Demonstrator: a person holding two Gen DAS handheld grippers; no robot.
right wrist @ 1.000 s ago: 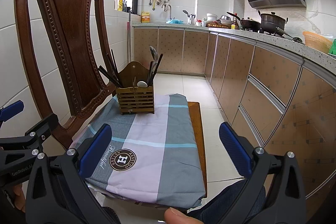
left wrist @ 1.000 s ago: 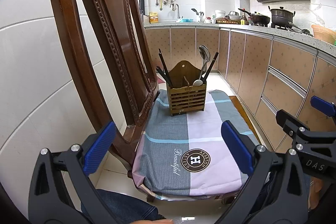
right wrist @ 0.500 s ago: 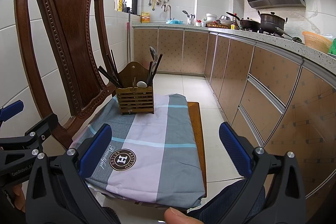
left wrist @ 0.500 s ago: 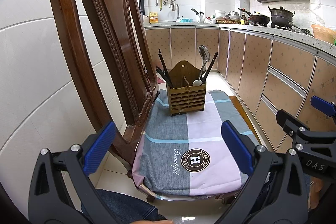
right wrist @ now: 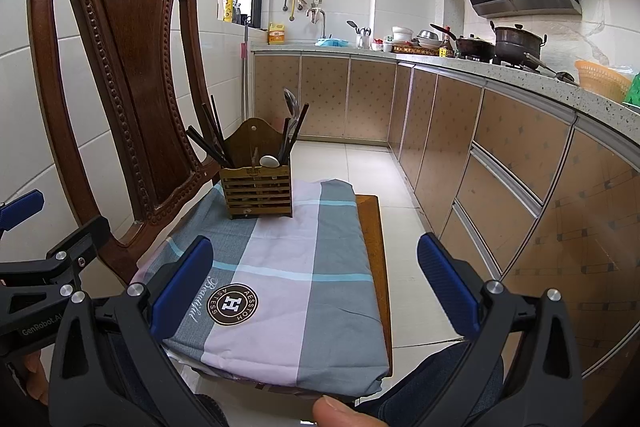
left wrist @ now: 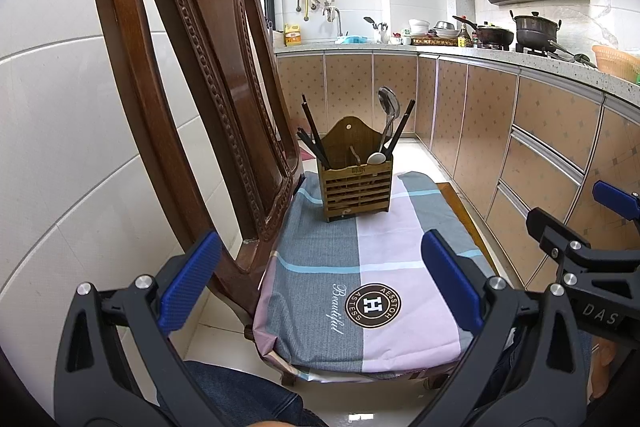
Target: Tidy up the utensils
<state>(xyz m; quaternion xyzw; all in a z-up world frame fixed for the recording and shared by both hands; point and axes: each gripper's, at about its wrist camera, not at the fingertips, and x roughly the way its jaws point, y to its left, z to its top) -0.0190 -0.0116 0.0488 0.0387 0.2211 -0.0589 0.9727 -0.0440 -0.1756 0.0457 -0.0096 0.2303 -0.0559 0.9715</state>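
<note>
Where cabinets (right wrist: 440, 123) run, cushioned chair (left wrist: 192, 75).

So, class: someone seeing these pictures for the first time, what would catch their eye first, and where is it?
Probably the wooden utensil holder, standing upright at the far end of the checked cushion, with dark chopsticks and a metal spoon sticking out. The carved wooden chair back looms left of it. Both open grippers, left and right, hover in the foreground, empty.

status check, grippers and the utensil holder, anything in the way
Left gripper open, empty. Right gripper open, empty. Utensil holder upright on chair cushion, chopsticks and spoons inside. Path clear.
</note>
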